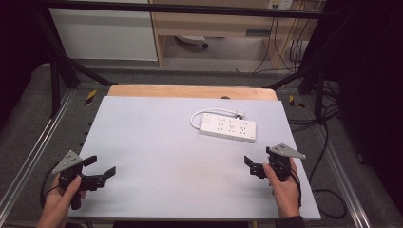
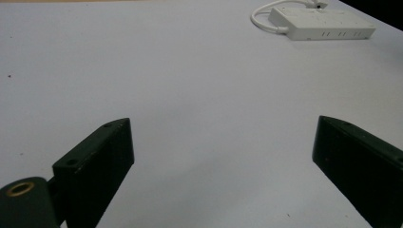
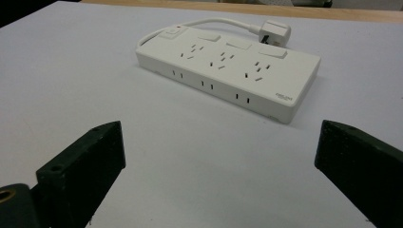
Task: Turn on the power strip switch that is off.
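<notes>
Nearest to the person, both grippers hover low over the white table [image 1: 157,156] with nothing in them: the left gripper [image 1: 100,166] sits at the near left corner with its jaws spread wide, and the right gripper [image 1: 259,160] sits at the near right edge, also released, as its own view shows by the wide gap between its two black jaws. Farther off, on the right half of the table, lies the power strip [image 1: 227,126], flat, with its sockets up; it is near the right gripper and well apart from the left one. At its far side the short cord [image 1: 202,114] curls round from the left end to the plug [image 1: 240,114], which rests on the table just beside the strip. From here I think the main risk is a bad grip: the strip is wide and smooth, so jaws closing on a corner or on a slanted line could push it away or let it turn and slip. The loose cord could also drag behind, and the plug may catch on the table's far edge. If the left gripper reaches across, the two tools could bump over the strip.
</notes>
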`<state>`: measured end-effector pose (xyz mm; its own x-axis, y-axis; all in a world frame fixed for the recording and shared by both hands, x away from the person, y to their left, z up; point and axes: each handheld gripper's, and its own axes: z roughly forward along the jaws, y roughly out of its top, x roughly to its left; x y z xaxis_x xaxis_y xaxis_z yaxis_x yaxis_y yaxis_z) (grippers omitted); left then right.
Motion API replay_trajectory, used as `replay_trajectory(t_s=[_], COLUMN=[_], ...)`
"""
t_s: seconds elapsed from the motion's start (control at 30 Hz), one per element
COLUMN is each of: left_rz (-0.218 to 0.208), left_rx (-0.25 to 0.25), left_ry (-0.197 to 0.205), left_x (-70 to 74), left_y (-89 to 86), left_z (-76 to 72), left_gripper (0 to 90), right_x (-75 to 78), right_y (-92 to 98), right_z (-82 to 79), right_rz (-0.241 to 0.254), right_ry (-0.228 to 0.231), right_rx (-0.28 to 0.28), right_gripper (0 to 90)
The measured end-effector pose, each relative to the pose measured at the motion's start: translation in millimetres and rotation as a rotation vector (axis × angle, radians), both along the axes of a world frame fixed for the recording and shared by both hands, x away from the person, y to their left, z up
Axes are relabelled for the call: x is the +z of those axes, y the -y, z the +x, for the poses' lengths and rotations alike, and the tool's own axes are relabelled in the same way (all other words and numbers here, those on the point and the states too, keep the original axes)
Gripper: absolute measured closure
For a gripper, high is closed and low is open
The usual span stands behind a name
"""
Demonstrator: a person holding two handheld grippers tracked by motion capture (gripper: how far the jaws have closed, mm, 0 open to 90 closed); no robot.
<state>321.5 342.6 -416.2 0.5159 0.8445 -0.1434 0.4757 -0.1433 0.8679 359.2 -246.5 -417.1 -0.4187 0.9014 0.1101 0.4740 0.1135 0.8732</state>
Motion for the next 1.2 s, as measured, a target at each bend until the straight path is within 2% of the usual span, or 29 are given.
replay_trajectory(t_s=[0.23,0.37,0.43,0.7,0.93,1.2], left_rz=[-0.001,0.005,0.003,0.007,0.010,0.014], left_rx=[0.002,0.000,0.004,0.002,0.002,-0.003], left_ry=[-0.006,-0.008,-0.011,-0.020,-0.025,-0.029], left_x=[-0.6,-0.8,-1.2,-2.0,-2.3,-2.9], left_y=[0.0,0.2,-0.3,-0.4,0.6,0.9], left_z=[0.5,0.2,0.4,0.5,1.0,1.1], left_gripper=[6.7,6.7,6.7,6.8,6.8,6.8], right_x=[11.6,16.7,24.0,42.0,49.5,55.1], right_y=[-8.2,-11.1,-13.7,-22.3,-24.4,-18.6], right_z=[8.7,15.0,21.8,40.2,50.3,63.2], right_rz=[-0.002,0.003,0.019,0.011,0.004,0.034], right_ry=[0.043,0.044,0.048,0.072,0.073,0.074], right_rx=[-0.028,-0.022,-0.006,0.008,0.010,-0.013], right_gripper=[5.1,5.2,5.1,3.2,2.8,3.5])
